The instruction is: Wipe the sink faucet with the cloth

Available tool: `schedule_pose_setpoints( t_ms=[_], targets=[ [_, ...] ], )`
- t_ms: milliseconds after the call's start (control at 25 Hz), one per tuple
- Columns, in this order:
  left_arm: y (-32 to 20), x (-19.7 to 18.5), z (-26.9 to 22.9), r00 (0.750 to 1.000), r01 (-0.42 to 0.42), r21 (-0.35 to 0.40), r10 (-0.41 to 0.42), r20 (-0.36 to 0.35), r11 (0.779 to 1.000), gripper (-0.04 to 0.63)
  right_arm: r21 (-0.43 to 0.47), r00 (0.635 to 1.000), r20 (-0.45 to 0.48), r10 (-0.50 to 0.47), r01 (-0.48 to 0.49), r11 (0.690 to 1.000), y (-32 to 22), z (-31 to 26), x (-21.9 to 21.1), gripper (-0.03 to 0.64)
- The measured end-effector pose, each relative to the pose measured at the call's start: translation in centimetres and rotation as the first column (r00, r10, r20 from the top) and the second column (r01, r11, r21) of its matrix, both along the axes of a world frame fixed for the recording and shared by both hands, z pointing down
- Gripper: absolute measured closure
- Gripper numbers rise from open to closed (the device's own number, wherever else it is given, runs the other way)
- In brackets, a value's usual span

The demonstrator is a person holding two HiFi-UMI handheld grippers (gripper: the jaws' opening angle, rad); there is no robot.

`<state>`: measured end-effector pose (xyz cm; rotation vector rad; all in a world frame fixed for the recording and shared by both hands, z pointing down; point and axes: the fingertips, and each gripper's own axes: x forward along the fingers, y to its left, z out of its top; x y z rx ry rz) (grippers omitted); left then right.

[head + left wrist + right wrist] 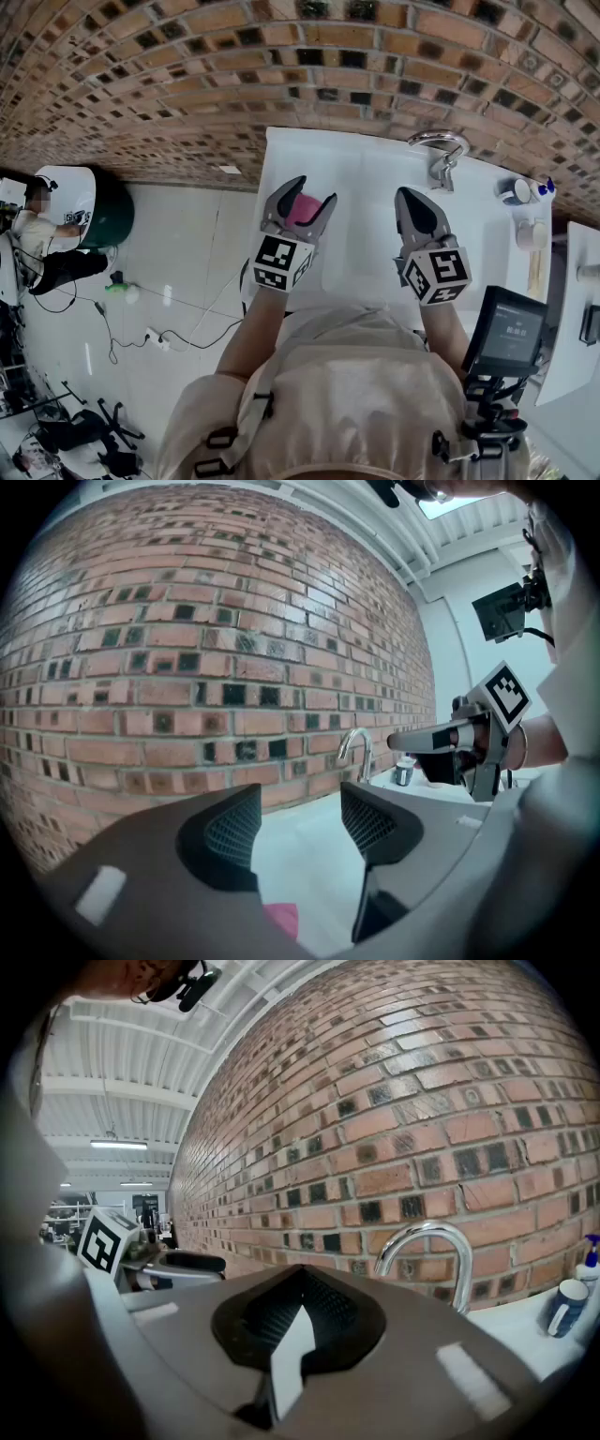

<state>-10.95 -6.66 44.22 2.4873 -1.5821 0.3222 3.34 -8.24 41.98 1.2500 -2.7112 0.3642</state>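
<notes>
A chrome faucet [441, 155] curves up at the back of the white sink counter [366, 169], against the brick wall. A pink cloth [302, 208] lies on the counter at the left. My left gripper [314, 192] hovers over the cloth with its jaws open. In the left gripper view the cloth [281, 919] shows low beneath the left gripper [300, 803], clear of the pads, and the faucet [354, 752] stands ahead to the right. My right gripper [405, 194] is shut on nothing, short of the faucet. In the right gripper view the faucet [427, 1241] rises just beyond the right gripper [300, 1312].
Small bottles and cups [518, 191] stand at the counter's right end, and a blue-capped one [567, 1307] shows right of the faucet. A dark screen device [506, 330] sits at the near right. A person [42, 225] sits far left, with cables [150, 333] on the floor.
</notes>
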Motion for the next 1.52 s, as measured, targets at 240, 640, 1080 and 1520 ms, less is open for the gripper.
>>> schedule_pose_setpoints(
  t_ms=[240, 640, 1080, 1520],
  targets=[
    [0.7, -3.3, 9.8, 1.0, 0.015, -0.236, -0.008, 0.03, 0.972, 0.274, -0.064, 1.0, -0.011, 0.0, -0.001, 0.998, -0.5, 2.4, -1.2, 0.632],
    [2.5, -6.0, 21.4, 0.997, 0.073, -0.528, -0.046, 0.066, 0.846, 0.272, -0.146, 0.998, -0.048, -0.027, 0.02, 0.989, -1.0, 6.1, -1.5, 0.632],
    [1.7, -8.0, 23.6, 0.983, 0.159, -0.563, -0.077, 0.167, 0.811, 0.376, -0.196, 0.998, -0.052, -0.028, 0.017, 0.98, -2.3, 8.7, -1.6, 0.632],
    [-0.6, -5.5, 19.5, 0.992, 0.084, -0.511, -0.023, 0.124, 0.856, 0.491, -0.166, 0.999, -0.035, 0.02, -0.025, 0.986, -2.0, 7.4, 0.5, 0.632]
  ],
)
